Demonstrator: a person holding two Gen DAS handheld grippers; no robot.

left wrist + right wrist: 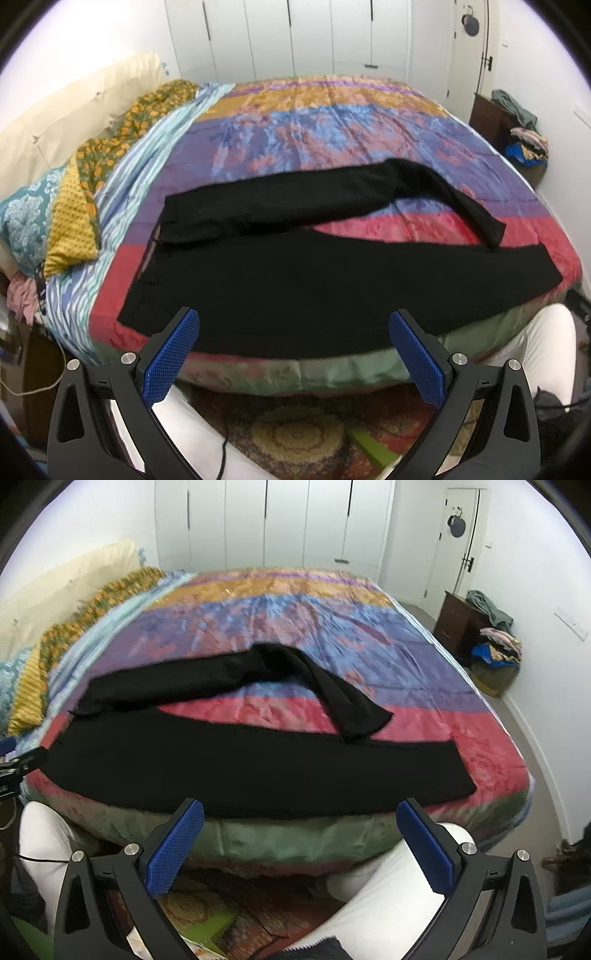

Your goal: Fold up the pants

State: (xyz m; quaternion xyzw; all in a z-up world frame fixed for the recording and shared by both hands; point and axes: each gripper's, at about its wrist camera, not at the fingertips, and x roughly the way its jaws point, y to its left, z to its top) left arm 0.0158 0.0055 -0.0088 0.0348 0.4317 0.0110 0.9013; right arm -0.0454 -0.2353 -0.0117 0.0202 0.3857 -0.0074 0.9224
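Black pants (236, 288) lie spread across the near edge of the bed (332, 125), the far leg bent and crossing back toward the near one. Left gripper (293, 332) and right gripper (300, 821) hover before the edge, jaws released and empty. Advisable: straighten the bent leg first, pinching the cuff (364, 722) and waistband corner together, then lay leg squarely on leg.

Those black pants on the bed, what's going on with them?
A person is about to fold them, holding a pair of tongs in each hand. The black pants lie spread on the colourful bedspread, one leg straight along the near edge, the other bent back toward it. Both the left tongs and the right tongs are open, hold nothing, and hover at the bed's near edge. No fold is made yet.
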